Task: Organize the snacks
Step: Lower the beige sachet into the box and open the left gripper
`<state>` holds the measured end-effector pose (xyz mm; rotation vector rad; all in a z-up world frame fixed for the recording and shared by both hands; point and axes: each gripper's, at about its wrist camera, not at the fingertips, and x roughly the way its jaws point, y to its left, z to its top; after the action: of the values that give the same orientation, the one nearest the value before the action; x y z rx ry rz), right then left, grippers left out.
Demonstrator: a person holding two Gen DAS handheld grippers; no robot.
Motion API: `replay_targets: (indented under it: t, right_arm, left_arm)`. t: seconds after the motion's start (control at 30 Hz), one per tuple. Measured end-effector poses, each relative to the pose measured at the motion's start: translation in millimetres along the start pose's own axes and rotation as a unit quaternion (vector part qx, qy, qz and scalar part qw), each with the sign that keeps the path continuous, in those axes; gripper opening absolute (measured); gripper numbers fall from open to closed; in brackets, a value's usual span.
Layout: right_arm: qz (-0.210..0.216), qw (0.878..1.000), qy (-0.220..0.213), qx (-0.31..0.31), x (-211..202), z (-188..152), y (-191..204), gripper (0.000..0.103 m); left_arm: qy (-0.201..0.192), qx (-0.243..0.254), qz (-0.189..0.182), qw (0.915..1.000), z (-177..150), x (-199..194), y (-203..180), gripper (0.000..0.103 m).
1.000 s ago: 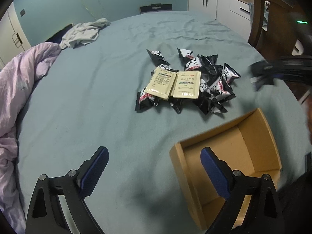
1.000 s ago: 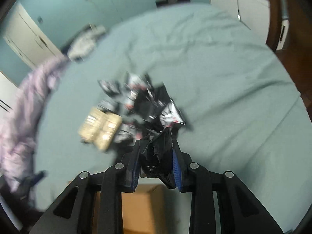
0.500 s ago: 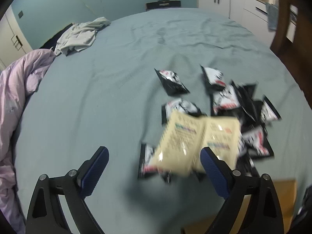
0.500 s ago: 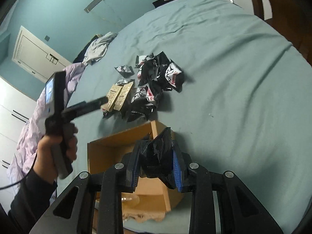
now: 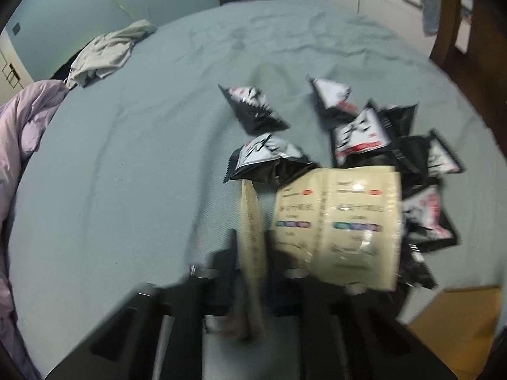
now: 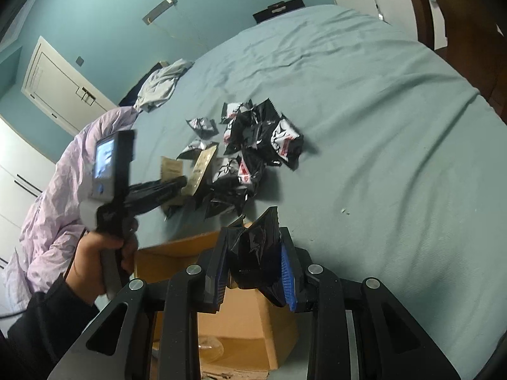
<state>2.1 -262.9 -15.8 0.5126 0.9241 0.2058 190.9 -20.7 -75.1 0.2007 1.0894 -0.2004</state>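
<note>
The left wrist view is blurred. There the left claw [image 5: 250,272] has just been closing, and its jaws now pinch the edge of a cream sachet [image 5: 252,237], which stands on its edge between them. Just to the right lies a flat pair of cream sachets [image 5: 339,224], on top of the pile of black snack packets [image 5: 361,133] on the bed [image 5: 126,174].

The right wrist view shows more: a hand [image 6: 95,253] holding the left claw [image 6: 182,182] at the pile, and the right claw [image 6: 253,262], narrowly open, clamped on a crumpled black packet [image 6: 255,253] above the cardboard box [image 6: 240,342]. In the left view only a corner of the box [image 5: 456,326] appears.
</note>
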Motion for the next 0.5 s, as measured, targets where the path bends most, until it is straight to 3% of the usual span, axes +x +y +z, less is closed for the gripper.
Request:
replay_targets:
  t: [0.23,0.5]
  right_arm:
    - [-0.004,1.0,-0.01,0.0,-5,-3,2,0.027]
    - [0.003,1.0,-0.025,-0.012,-11,-5,7,0.027]
  left_arm:
    - [-0.049,-0.04,-0.058,0.9963,-11,-75,10,0.007]
    - [-0.043,-0.04,-0.116,0.9915,-58,-150,-5,0.007]
